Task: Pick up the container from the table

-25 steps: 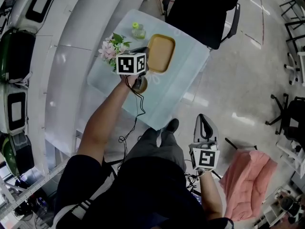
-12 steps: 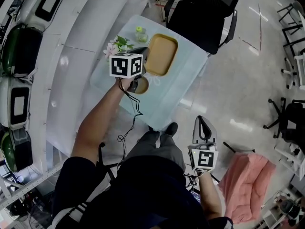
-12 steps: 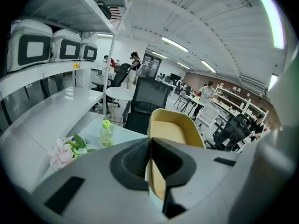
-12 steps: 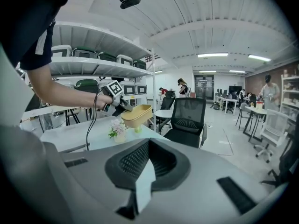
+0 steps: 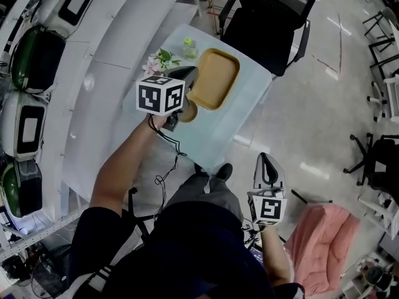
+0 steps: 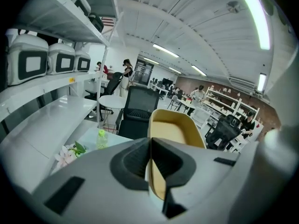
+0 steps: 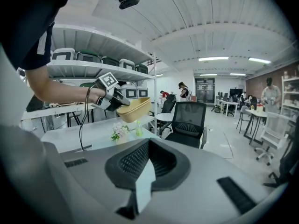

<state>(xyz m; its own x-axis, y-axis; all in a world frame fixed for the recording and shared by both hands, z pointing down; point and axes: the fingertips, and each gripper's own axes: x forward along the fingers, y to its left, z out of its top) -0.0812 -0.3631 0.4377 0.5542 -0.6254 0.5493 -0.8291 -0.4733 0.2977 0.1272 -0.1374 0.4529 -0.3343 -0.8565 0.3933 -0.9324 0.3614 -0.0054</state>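
The container [image 5: 215,78] is a shallow yellow tray with rounded corners. My left gripper [image 5: 190,73] is shut on its near rim and holds it in the air above the pale table [image 5: 218,136]. In the left gripper view the container [image 6: 175,125] stretches away from the left gripper [image 6: 150,143], its rim pinched between the jaws. The right gripper view shows the container [image 7: 133,108] hanging tilted over the table. My right gripper [image 5: 268,157] stays low at my right side, off the table, shut and empty; in its own view the right gripper [image 7: 147,167] shows the jaws together.
On the table stand pink flowers [image 5: 159,61] and a small green bottle [image 5: 187,44]; a round brown thing [image 5: 187,112] lies under my left hand. A black office chair [image 5: 268,17] stands behind the table. White shelves with appliances [image 5: 28,126] run along the left. Pink cloth [image 5: 324,242] lies at the lower right.
My left gripper has risen toward the camera with the container, which now hangs higher over the table. The right gripper has barely shifted.
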